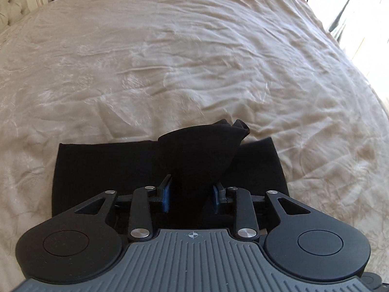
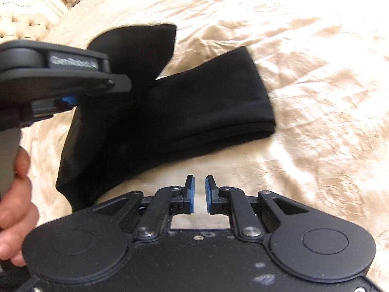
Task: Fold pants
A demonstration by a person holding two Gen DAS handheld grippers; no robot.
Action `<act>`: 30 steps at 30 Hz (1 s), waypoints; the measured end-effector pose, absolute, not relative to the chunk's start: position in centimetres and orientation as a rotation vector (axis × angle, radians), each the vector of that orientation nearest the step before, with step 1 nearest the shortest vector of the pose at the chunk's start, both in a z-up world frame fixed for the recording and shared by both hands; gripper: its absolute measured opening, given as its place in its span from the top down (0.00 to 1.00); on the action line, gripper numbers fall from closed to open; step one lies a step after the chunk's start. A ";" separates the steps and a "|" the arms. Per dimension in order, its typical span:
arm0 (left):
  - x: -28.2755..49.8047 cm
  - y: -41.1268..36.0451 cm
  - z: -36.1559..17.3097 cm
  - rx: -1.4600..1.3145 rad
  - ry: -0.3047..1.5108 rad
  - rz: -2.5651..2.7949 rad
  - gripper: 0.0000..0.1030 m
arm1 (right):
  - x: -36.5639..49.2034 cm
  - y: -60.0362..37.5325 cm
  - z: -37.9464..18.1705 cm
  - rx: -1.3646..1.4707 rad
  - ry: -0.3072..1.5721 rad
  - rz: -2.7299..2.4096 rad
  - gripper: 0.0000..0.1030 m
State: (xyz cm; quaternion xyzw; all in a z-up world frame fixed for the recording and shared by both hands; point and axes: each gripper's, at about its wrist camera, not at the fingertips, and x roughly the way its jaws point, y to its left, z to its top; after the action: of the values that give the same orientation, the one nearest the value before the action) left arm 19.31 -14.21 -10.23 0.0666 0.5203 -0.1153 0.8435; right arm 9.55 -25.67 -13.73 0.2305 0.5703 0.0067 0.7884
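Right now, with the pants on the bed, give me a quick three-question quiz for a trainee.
1. True or false: the right gripper holds the pants.
2. Which gripper has the pants between its jaws? A: left gripper. B: right gripper. C: both.
3. What do the pants lie on?
Key: 1 false, its jaws are apart with nothing between them; 2 A; 3 the bed.
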 end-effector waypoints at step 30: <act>17.4 -16.9 -5.9 0.141 1.001 -0.557 0.56 | 12.5 -35.3 -14.2 0.505 1.189 -0.191 0.85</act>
State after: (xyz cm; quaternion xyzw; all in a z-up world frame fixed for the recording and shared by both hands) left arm 17.36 -16.87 -5.86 0.0665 0.4731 -0.2632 0.8381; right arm 12.52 -35.33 -14.16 0.2350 0.5533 -0.0889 0.7942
